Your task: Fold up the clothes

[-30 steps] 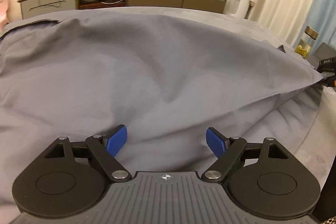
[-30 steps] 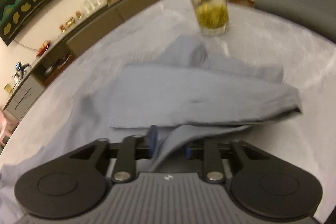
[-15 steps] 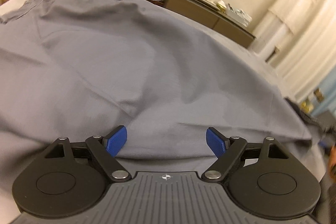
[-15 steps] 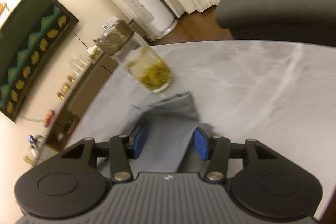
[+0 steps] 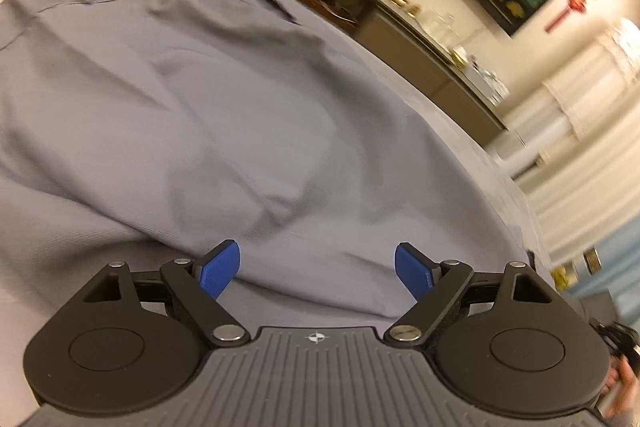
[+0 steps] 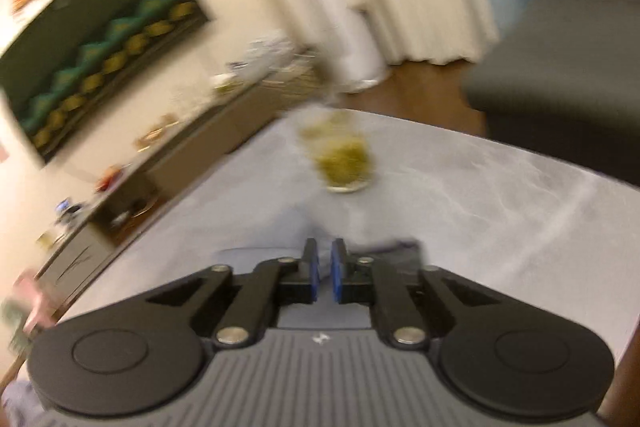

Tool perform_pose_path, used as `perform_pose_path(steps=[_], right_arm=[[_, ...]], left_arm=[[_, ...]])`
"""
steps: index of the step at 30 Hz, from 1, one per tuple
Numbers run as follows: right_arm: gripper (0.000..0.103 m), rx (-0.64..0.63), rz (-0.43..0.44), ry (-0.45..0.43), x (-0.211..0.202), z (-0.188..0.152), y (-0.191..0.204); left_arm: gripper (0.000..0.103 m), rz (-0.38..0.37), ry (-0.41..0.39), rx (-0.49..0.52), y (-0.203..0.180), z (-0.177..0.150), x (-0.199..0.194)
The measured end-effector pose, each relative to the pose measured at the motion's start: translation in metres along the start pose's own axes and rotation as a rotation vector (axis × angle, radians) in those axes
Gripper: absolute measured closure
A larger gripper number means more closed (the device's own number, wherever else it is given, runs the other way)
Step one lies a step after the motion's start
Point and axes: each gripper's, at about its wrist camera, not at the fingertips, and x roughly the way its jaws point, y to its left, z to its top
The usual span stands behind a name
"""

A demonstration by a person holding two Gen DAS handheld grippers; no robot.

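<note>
Grey woven cotton garment (image 5: 224,115), collared like a shirt, spread wide and rumpled over the pale grey marble-patterned counter (image 6: 500,195); its collar end lies toward the far edge in the left wrist view, and a narrow end of the same cloth (image 6: 296,227) reaches in under the right tongs. Right tongs (image 6: 322,267): blue pads drawn almost together, a thin strip of grey cloth apparently pinched between them, though motion blur leaves the grip uncertain. Left tongs (image 5: 317,265): jaws spread wide above the garment's near fold, the blue pads (image 5: 218,269) clear of the fabric, nothing held.

Step in hand, as judged: raising one end of the garment to carry it across for a fold. To do it well, the pinch should take the full hem rather than a single layer, the lift should be kept low so the body does not drag, and the free tongs should catch the matching edge before the cloth is laid over.

Edges and room: a clear glass jar with yellow-green contents (image 6: 344,163) stands on the counter just beyond the held end and could be tipped by a forward sweep. Bare counter lies open to the right of it. A dark grey sofa (image 6: 568,67) sits past the counter's far edge
</note>
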Motion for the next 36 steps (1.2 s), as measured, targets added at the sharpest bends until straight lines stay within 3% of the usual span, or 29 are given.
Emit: perform_pose_path(steps=[4, 6, 7, 8, 9, 10, 11, 14, 15, 16, 18, 19, 20, 21, 22, 25, 28, 31, 33, 34, 35, 36], right_arm=[[0.102, -0.014, 0.187, 0.034, -0.021, 0.016, 0.044], [0.102, 0.052, 0.358, -0.05, -0.051, 0.034, 0.051], [0.102, 0.062, 0.378, -0.107, -0.065, 0.041, 0.05], [0.096, 0.036, 0.329, -0.164, -0.075, 0.044, 0.05], [0.087, -0.061, 0.214, -0.208, -0.074, 0.043, 0.054], [0.064, -0.162, 0.1, -0.245, -0.071, 0.04, 0.059], [0.039, -0.304, 0.0, -0.21, -0.053, 0.033, 0.064], [0.039, -0.78, -0.172, 0.033, 0.02, -0.012, 0.076], [0.037, -0.977, -0.247, 0.044, 0.037, -0.035, 0.08], [0.029, -1.148, -0.3, 0.052, 0.049, -0.053, 0.083], [0.026, -1.389, -0.362, 0.09, 0.07, -0.078, 0.083], [0.028, -1.503, -0.39, 0.111, 0.08, -0.089, 0.083], [0.055, -1.544, -0.389, 0.139, 0.088, -0.091, 0.085], [0.084, -1.494, -0.372, 0.186, 0.093, -0.081, 0.091], [0.1, -1.429, -0.343, 0.225, 0.095, -0.07, 0.098], [0.1, -0.849, 0.032, 0.143, 0.034, 0.016, 0.116], [0.1, -0.45, 0.18, 0.091, 0.004, 0.069, 0.088], [0.098, -0.325, -0.055, 0.281, 0.06, 0.061, 0.038], [0.09, -0.307, -0.179, 0.415, 0.094, 0.042, 0.01], [0.08, -0.357, -0.225, 0.408, 0.093, 0.032, 0.011], [0.076, -0.406, -0.267, 0.393, 0.091, 0.023, 0.013], [0.076, -0.443, -0.274, 0.314, 0.075, 0.02, 0.024]], left_arm=[[0.017, 0.051, -0.056, -0.049, 0.012, 0.022, -0.009], [0.017, 0.08, -0.116, -0.06, 0.018, 0.036, -0.026], [0.017, 0.089, -0.141, -0.063, 0.023, 0.041, -0.036], [0.017, 0.096, -0.163, -0.071, 0.028, 0.047, -0.046], [0.016, 0.104, -0.185, -0.08, 0.033, 0.054, -0.055], [0.016, 0.11, -0.201, -0.087, 0.038, 0.058, -0.063], [0.015, 0.114, -0.207, -0.091, 0.04, 0.061, -0.067], [0.015, 0.109, -0.165, -0.056, 0.032, 0.056, -0.062], [0.015, 0.101, -0.148, -0.043, 0.027, 0.052, -0.059], [0.015, 0.086, -0.129, -0.037, 0.023, 0.045, -0.053], [0.015, 0.055, -0.09, -0.04, 0.016, 0.031, -0.04], [0.015, 0.044, -0.067, -0.044, 0.013, 0.026, -0.032], [0.015, 0.041, -0.046, -0.045, 0.01, 0.021, -0.025], [0.015, 0.05, -0.03, -0.043, 0.007, 0.018, -0.018], [0.015, 0.058, -0.021, -0.038, 0.004, 0.015, -0.012], [0.015, 0.085, -0.037, -0.021, 0.003, 0.012, -0.01], [0.015, 0.098, -0.033, -0.035, 0.005, 0.011, -0.006], [0.015, 0.097, -0.017, -0.031, 0.004, 0.007, -0.001], [0.015, 0.101, -0.014, -0.017, 0.0, 0.005, -0.001], [0.015, 0.101, -0.015, -0.01, -0.001, 0.006, -0.004], [0.015, 0.105, -0.023, -0.007, 0.0, 0.007, -0.007], [0.015, 0.115, -0.037, -0.009, 0.002, 0.008, -0.012]])
